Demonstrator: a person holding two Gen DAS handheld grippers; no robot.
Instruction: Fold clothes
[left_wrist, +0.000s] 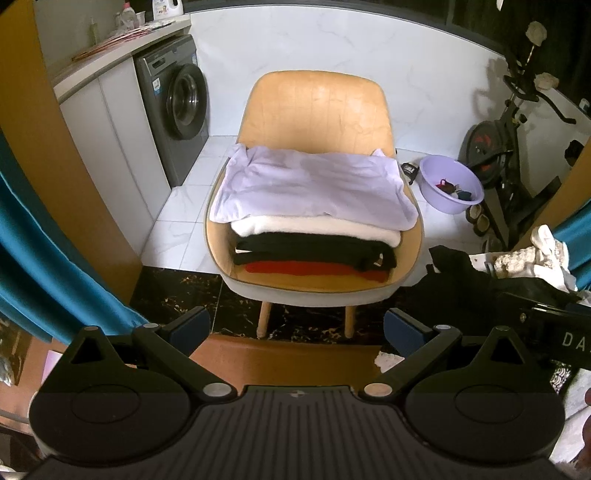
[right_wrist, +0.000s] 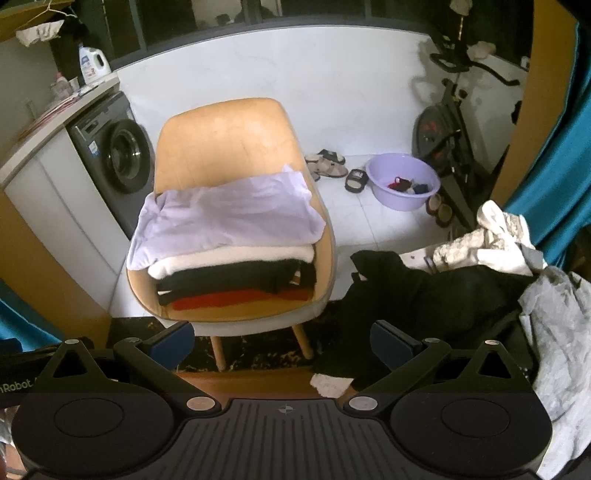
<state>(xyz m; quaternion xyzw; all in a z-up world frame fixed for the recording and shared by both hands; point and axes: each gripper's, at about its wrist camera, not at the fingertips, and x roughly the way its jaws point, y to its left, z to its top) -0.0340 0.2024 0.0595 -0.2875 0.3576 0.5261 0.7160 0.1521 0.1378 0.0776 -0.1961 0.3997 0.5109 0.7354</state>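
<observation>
Clothes: a folded stack (left_wrist: 314, 229) lies on the seat of the tan chair (left_wrist: 317, 107), straight ahead of our left gripper's fingers and well beyond their tips.
Stack order: the lilac shirt (left_wrist: 310, 184) is on top, under it a cream piece, then black pieces, and a red piece at the bottom.
Lilac shirt: it is wider than the layers below, and its edges hang over them on both sides.
Unfolded clothes: a loose pile (right_wrist: 461, 288) with a black garment (right_wrist: 417, 291) and pale pieces lies ahead of our right finger in the right wrist view, near its tip.
Left gripper (left_wrist: 296, 326): the fingers are wide apart and hold nothing.
Right gripper (right_wrist: 282, 341): the fingers are also wide apart, with nothing between them.
Step in hand: we judge that one piece is finished on the stack and we are between pieces.
Next move: we think the right gripper must go forward and to the right, to the black garment, and take one edge only, so that the other pieces do not come with it.
Other things: a lilac basin (right_wrist: 404, 182) stands on the floor far beyond the fingers, to the right of the chair.
</observation>
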